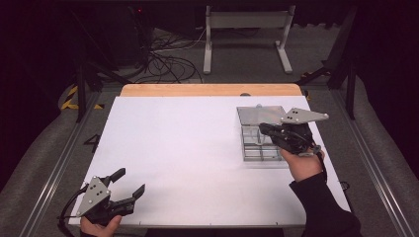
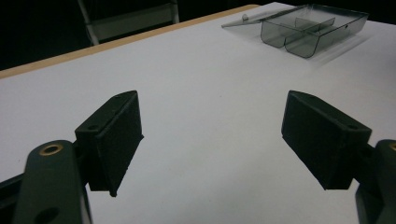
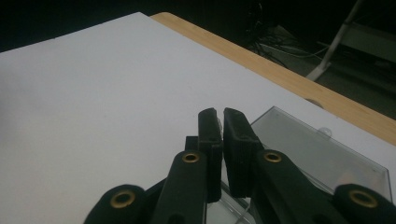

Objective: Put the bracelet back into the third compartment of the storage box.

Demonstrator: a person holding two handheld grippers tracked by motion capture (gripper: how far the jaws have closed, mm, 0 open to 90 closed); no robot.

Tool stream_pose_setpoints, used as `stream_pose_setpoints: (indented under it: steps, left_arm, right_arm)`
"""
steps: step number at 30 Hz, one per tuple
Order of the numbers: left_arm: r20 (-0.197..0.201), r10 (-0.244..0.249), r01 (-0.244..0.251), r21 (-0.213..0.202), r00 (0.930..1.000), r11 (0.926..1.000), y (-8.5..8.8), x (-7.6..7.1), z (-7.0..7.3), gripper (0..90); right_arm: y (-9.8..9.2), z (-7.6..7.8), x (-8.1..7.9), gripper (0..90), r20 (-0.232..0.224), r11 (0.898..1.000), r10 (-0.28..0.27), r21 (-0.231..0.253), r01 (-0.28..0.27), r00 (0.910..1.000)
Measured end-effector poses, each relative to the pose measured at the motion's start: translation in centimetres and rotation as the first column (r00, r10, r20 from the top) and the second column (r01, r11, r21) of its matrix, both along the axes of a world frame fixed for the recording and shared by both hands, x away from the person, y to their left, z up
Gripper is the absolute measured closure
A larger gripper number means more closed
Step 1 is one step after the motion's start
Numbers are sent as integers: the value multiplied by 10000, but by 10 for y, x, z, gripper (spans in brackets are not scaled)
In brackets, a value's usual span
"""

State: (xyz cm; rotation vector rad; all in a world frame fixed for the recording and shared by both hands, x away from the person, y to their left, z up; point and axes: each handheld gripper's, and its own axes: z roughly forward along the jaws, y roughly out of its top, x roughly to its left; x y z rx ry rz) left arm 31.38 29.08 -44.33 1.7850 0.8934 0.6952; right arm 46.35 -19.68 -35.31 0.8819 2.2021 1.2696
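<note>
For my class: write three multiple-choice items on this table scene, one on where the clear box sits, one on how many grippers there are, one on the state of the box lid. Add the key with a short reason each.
1. Where on the white table does the clear compartment box sit?
A. Far right part
B. Near left corner
C. Dead centre

2. How many grippers are at the table?
A. One
B. Two
C. Three

3. What is the state of the box lid?
A. Shut over the compartments
B. Open, folded back flat toward the far edge
C. Taken off and lying at the near left

Key: 1 A, as the high view shows the box at the right, beneath the right gripper. 2 B, as the left gripper is at the near left and the right one is over the box. 3 B, as the lid lies flat behind the uncovered compartments in the left gripper view.
</note>
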Motion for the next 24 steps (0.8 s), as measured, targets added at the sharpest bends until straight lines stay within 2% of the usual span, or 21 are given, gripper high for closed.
stream_pose_setpoints:
  steps: [11, 24]
  left_arm:
    - [17, 2, -2, 49, 10000, 10000, 0, 0, 0, 209]
    - [-10, 10, -10, 5, 10000, 10000, -1, 0, 0, 209]
  right_arm:
    - [-35, -9, 9, 862, -254, 9942, -1061, 167, 1066, 9940]
    - [-57, -21, 18, 862, -393, 9820, -1873, 168, 1881, 9815]
